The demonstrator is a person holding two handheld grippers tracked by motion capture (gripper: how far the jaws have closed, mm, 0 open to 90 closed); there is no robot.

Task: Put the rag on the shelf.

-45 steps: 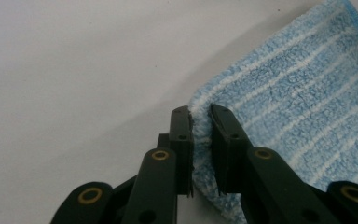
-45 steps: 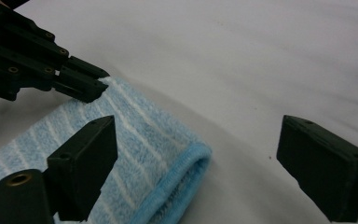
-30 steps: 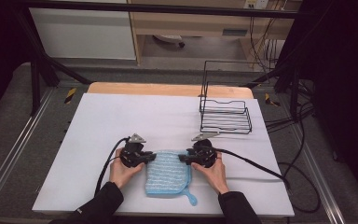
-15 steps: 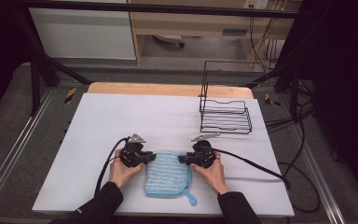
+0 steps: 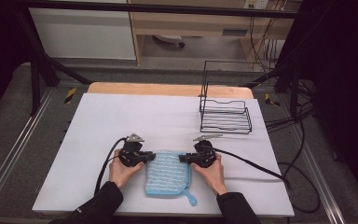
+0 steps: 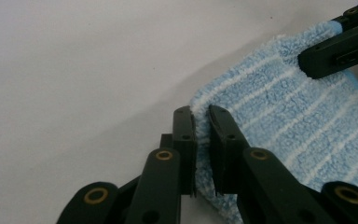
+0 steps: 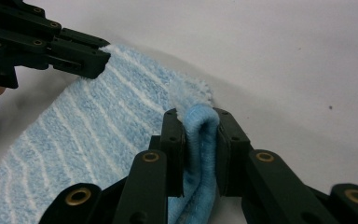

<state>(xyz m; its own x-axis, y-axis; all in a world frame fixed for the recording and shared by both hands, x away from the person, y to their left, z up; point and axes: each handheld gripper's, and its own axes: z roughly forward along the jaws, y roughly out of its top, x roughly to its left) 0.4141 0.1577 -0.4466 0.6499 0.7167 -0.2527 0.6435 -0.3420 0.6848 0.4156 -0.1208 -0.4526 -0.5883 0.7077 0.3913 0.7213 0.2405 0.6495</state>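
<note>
A light-blue striped cloth (image 5: 167,175) lies flat on the white table (image 5: 144,116) near its front edge, with a hanging loop at its near right corner. My left gripper (image 5: 150,157) is shut on the cloth's far left corner; in the left gripper view the jaws (image 6: 201,114) pinch the cloth (image 6: 298,121) at its edge. My right gripper (image 5: 182,158) has just been closing its jaws on the far right corner. In the right gripper view the jaws (image 7: 196,116) squeeze a bunched fold of the cloth (image 7: 102,135). Each gripper view also shows the other gripper across the cloth.
A black wire rack (image 5: 225,116) stands at the back right of the table. Cables trail from both grippers, the right one running off the table's right side. Bare white table lies behind and to the left of the cloth.
</note>
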